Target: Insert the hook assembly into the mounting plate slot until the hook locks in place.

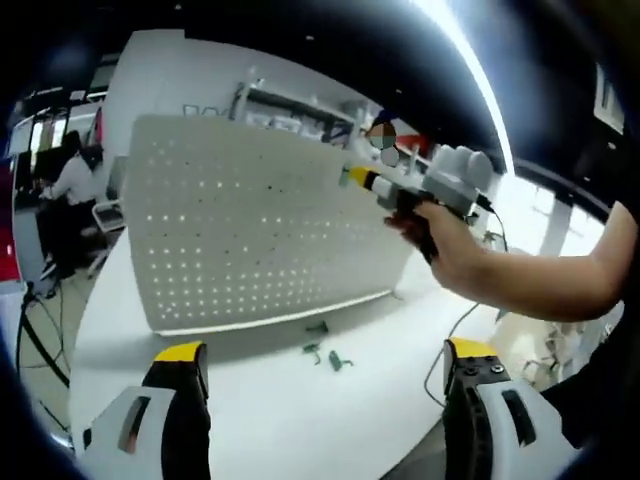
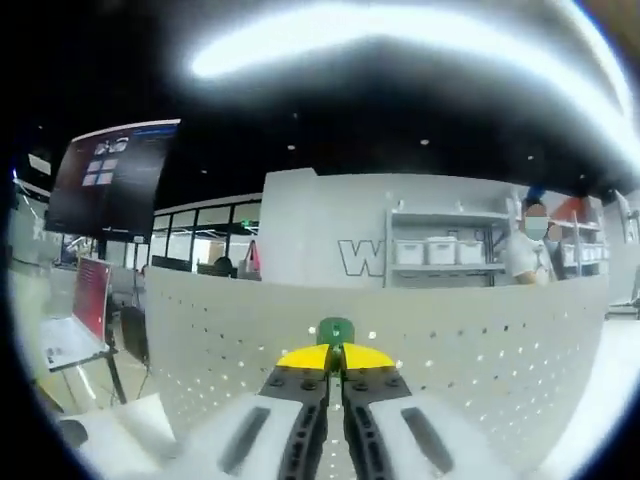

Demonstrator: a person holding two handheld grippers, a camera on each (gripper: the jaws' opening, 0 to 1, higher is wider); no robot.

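Left gripper view: the left gripper (image 1: 325, 365) hangs low over the white bench (image 1: 260, 410), its yellow-tipped fingers (image 1: 180, 352) set wide apart with nothing between them. A white perforated plate (image 1: 255, 235) stands upright on the bench, its face dotted with rows of small holes. Three small green hooks (image 1: 327, 350) lie loose on the bench just in front of the plate's lower edge, between the two fingers as seen from here. At the plate's upper right corner the right gripper (image 1: 352, 177) is held by a person's hand (image 1: 455, 250), its yellow tip close to the plate's top edge; contact cannot be told. A seated person (image 1: 70, 180) is far behind on the left.

Right gripper view: the right gripper's fingers (image 2: 305, 358) are pressed together on a small green hook (image 2: 335, 330), which stands out just above the yellow tips. The hook sits against the plate (image 2: 480, 350), near its top edge; whether it is in a hole cannot be told. Behind the plate, shelves (image 2: 440, 250) carry white bins (image 2: 440, 251); their contents are hidden.
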